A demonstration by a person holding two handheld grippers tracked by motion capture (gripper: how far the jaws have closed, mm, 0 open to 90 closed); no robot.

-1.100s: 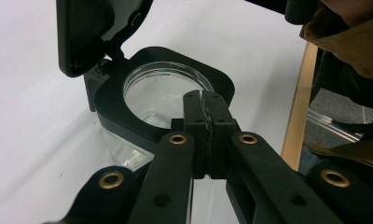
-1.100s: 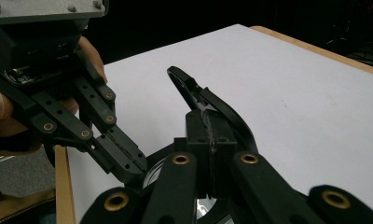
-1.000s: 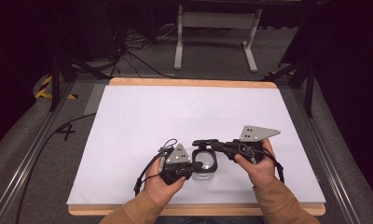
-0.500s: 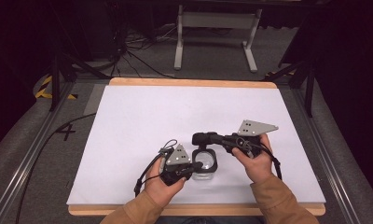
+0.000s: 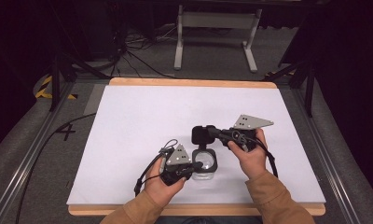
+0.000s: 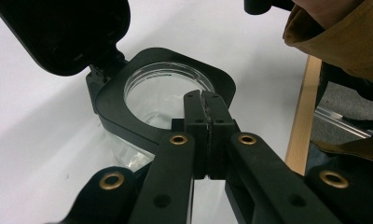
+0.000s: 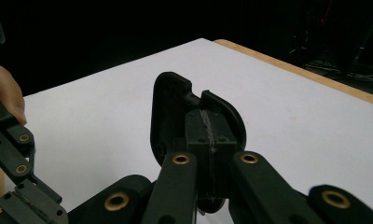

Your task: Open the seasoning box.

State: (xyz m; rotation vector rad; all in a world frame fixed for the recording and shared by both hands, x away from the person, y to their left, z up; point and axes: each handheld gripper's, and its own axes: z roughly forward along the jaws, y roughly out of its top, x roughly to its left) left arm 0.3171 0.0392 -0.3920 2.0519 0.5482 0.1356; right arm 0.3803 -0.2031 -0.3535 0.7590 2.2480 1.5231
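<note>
A clear jar with a black square rim (image 5: 208,163) stands on the white table near the front edge. My left gripper (image 5: 197,166) is shut on the near side of that rim (image 6: 128,116), its fingertips (image 6: 205,112) pinched over the jar's round mouth. The hinged black lid (image 5: 201,135) is swung up and stands open behind the jar. My right gripper (image 5: 211,133) is shut on the lid's edge (image 7: 168,107), with the jaws (image 7: 208,126) pressed together over it. In the left gripper view the raised lid (image 6: 63,32) hangs at the top left.
The white table top (image 5: 142,116) has a wooden border (image 5: 189,82). A metal stand (image 5: 215,21) and cables lie on the floor beyond it. A tan sleeve (image 6: 343,32) reaches in beside the jar. The left hand (image 7: 5,91) and its gripper (image 7: 12,149) show in the right gripper view.
My right gripper has risen and drawn the lid up and back on its hinge, opening the jar wider. The left gripper has stayed on the rim.
</note>
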